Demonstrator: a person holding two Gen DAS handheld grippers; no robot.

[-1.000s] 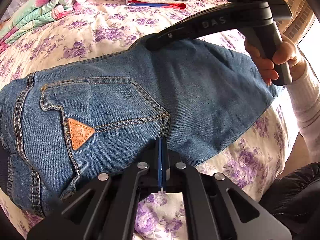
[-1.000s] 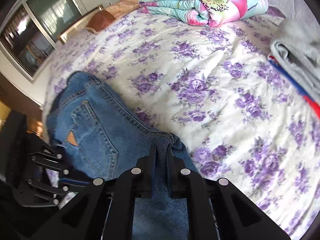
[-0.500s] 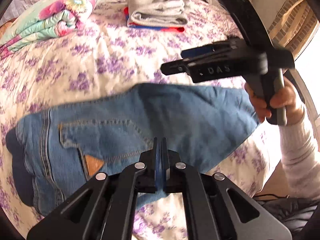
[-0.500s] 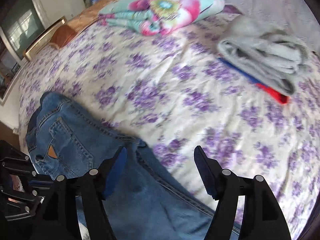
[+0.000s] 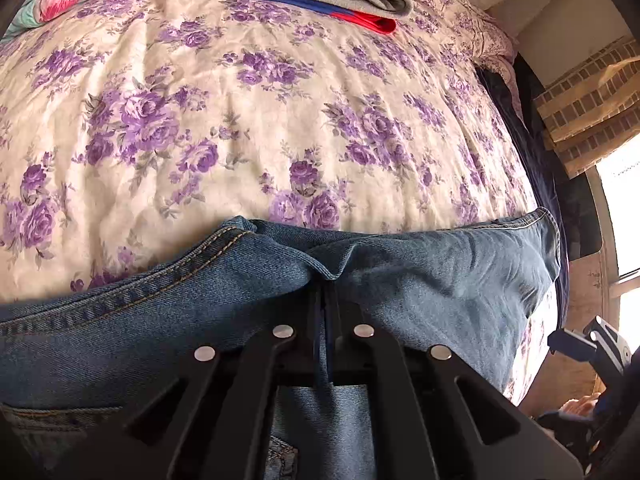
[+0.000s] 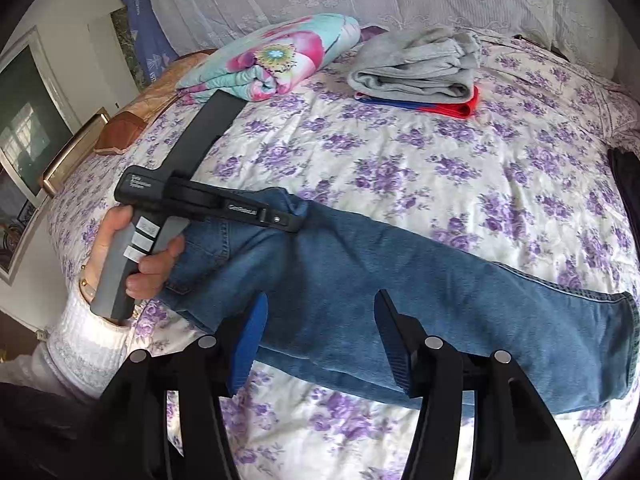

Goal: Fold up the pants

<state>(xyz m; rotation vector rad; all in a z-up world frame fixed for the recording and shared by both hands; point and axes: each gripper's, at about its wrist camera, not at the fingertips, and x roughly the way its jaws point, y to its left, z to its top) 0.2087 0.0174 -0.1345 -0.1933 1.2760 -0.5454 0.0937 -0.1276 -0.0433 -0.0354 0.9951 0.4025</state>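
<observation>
Blue jeans (image 6: 360, 280) lie across the floral bedspread (image 6: 400, 168), folded lengthwise, hems at the right (image 6: 624, 344). My left gripper (image 5: 323, 292) is shut on the far edge of the jeans (image 5: 240, 280) near the crotch seam; it also shows in the right wrist view (image 6: 296, 220), pinching the denim. My right gripper (image 6: 320, 340) is open and empty, held above the near edge of the jeans' legs. Its blue pads (image 6: 250, 340) stand wide apart.
A folded grey garment (image 6: 420, 68) lies on red and blue cloth (image 6: 456, 108) at the far side of the bed. A rolled floral quilt (image 6: 272, 56) lies at the back left. The bed's right edge drops off by a window (image 5: 624, 216).
My right gripper has opened, let go of the jeans and pulled back. My left gripper has moved onto the far edge of the jeans and holds a pinch of denim.
</observation>
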